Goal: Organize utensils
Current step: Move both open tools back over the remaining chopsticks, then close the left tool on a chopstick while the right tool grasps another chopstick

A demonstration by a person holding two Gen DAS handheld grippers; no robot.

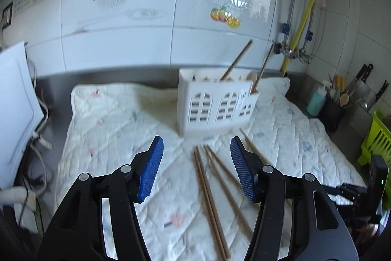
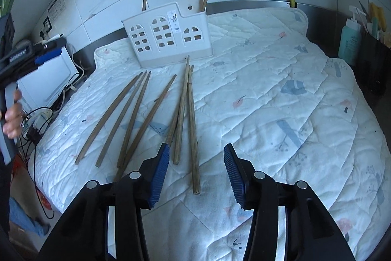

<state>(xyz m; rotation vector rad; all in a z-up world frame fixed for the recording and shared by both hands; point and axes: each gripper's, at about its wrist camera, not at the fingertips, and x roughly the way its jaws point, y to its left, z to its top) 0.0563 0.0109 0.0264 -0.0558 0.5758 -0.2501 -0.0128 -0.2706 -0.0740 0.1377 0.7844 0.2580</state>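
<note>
left wrist: left gripper [image 1: 196, 168] jaws apart, empty; chopsticks [image 1: 210, 199] blurred, right pad hides some, axes 12-to-6, below holder [image 1: 215, 104].
right wrist: right gripper [image 2: 196, 173] half-spread, empty; seven chopsticks [image 2: 180, 114] fanned toward 12–1 on quilt [image 2: 281, 102]; left pad covers one end.

Both grippers, left gripper [image 1: 196, 169] & right gripper [image 2: 196, 174], looked alike: black plastic linkage arms w/ round silver pivot pins, long slots cut in the outer arms, ribbed blue pads [image 2: 160, 176] on the fingers. Left unit seen from right cam had grey handle, blue trim, white lettering, illegible.
</note>
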